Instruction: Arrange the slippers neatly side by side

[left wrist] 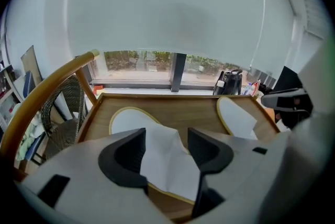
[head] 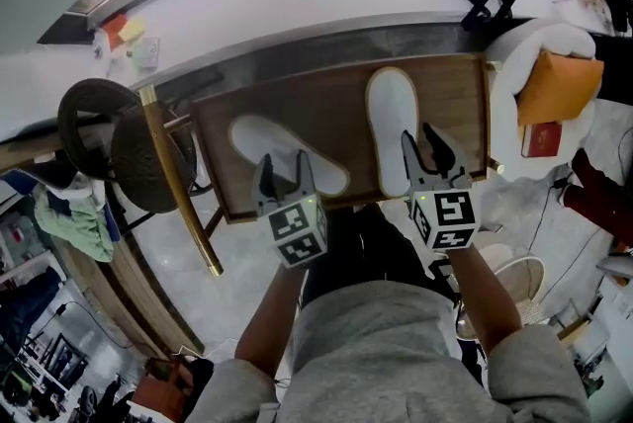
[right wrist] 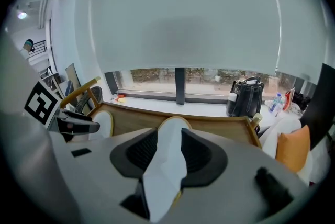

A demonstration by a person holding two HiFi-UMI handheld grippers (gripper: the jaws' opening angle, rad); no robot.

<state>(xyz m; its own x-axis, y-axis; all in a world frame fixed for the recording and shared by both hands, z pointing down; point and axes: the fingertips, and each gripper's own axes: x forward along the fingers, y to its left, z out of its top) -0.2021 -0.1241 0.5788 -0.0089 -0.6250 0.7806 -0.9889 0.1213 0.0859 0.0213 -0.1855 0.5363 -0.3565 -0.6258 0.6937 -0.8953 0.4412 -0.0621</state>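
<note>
At the table's [head: 326, 95] front edge the left gripper [head: 284, 169], jaws apart, straddles the askew left slipper [head: 257, 139], while the right gripper [head: 423, 154], likewise unclenched, straddles the straight right slipper [head: 393, 120] nearer the right edge; aligning looks unfinished, so next grip the askew one and swing it parallel alongside.

Jaws apart on left hand-held gripper [head: 284, 172], jaws apart on right hand-held gripper [head: 423, 152], both tilted down

I see a white left slipper [head: 282, 146] and right slipper [head: 393, 125], both yellow-trimmed, on the brown wood-grain counter [head: 336, 105], and my left claw [head: 284, 166] and right claw [head: 420, 149] are grey, black-padded, with black-and-white marker squares.
</note>
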